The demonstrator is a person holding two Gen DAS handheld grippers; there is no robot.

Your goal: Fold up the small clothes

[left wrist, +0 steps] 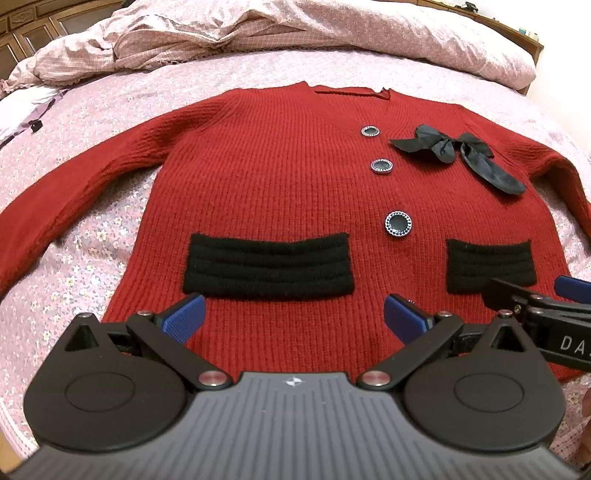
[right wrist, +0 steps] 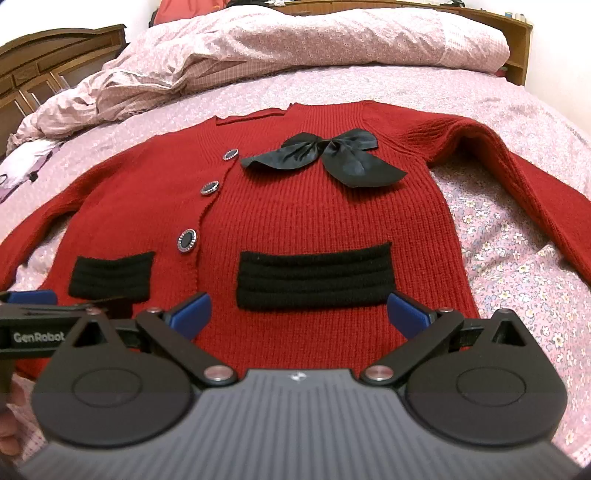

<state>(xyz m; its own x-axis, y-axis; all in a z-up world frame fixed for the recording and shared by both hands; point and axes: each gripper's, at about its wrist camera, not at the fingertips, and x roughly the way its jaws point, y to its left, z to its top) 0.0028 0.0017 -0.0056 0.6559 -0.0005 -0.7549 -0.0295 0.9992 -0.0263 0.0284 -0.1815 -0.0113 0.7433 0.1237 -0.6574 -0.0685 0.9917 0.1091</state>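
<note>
Red cardigan (left wrist: 280,192) lies flat on the bed (left wrist: 92,258), unfolded; left gripper (left wrist: 293,314) and right gripper (right wrist: 299,312) hover at its hem, both gaping, empty.

Both wrist views low, near hem, sharing cardigan (left wrist: 280,177); height unclear.

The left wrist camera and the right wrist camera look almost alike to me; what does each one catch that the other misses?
Only the left wrist view shows the cardigan's left sleeve stretched full length. Only the right wrist view shows the right sleeve spread out, plus red fabric behind the duvet. Both show the red cardigan, its black bow, three buttons, two black pockets, and both open grippers: left gripper, right gripper.
</note>
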